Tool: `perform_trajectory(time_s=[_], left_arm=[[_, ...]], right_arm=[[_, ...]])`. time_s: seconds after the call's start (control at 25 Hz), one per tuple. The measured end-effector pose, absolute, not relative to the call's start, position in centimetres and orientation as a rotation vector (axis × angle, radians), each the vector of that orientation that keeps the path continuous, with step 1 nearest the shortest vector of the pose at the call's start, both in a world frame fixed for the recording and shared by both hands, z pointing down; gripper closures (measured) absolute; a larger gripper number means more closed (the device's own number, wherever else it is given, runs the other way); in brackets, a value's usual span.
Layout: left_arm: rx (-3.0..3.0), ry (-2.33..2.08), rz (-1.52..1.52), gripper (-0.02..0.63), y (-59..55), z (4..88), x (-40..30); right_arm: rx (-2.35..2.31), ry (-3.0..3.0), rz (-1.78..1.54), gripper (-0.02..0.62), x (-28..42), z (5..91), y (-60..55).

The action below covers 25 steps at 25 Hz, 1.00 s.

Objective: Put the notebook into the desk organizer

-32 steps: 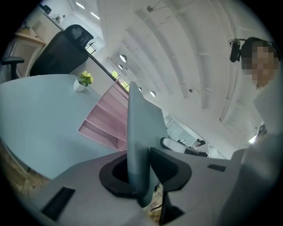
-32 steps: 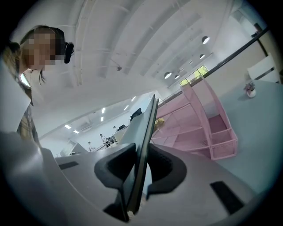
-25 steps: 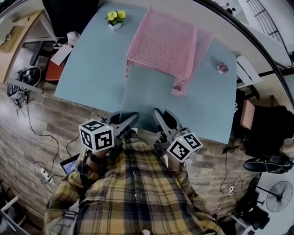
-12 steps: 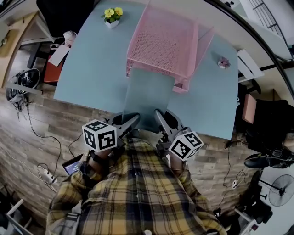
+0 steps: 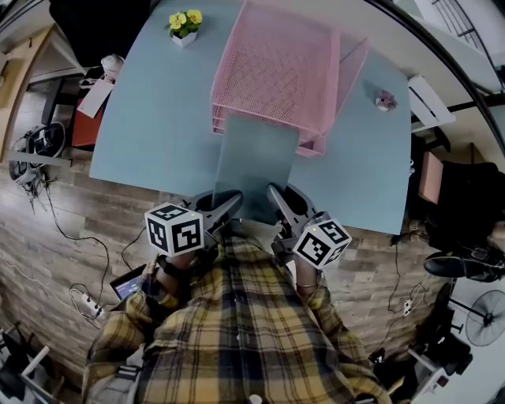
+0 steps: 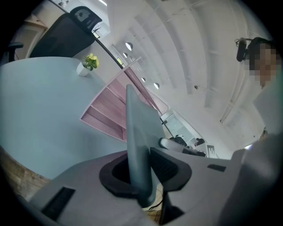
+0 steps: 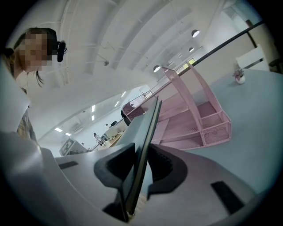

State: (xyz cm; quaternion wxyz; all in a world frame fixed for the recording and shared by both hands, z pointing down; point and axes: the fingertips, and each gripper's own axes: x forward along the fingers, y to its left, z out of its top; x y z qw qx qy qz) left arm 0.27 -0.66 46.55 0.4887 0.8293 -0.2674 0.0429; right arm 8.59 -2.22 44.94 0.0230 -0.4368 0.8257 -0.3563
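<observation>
The notebook (image 5: 254,162), a thin grey-green slab, is held above the pale blue table (image 5: 150,118), its length running from the person towards the pink mesh desk organizer (image 5: 276,71). Its far edge meets the organizer's open front below the top tray. Whether it has entered a tier cannot be told from the head view.

Both tongs grasp its near end. The left gripper (image 5: 225,207) is clenched on the left corner, and the left gripper view shows the notebook (image 6: 137,145) pinched edge-on between the dark pads. The right gripper (image 5: 276,199) is clamped on the right corner, where the cover (image 7: 143,145) again stands between the pads, pointing at the organizer (image 7: 194,119).

That near end lies at the table's front edge, just before the person's plaid shirt (image 5: 237,331). Bare tabletop lies on both sides of the notebook. A potted yellow flower (image 5: 183,24) at the far left and a small pinkish ornament (image 5: 385,100) at the right stand well apart from it.
</observation>
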Motion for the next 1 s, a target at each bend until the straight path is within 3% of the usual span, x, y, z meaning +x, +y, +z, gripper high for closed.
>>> perform_trajectory(time_s=[1.0], left_arm=[[1.957, -0.649, -0.033, 0.528, -8.0, 47.3, 1.4]], right_arm=[[-1.425, 2.532, -1.085, 0.489, 10.1, 46.3, -9.6]])
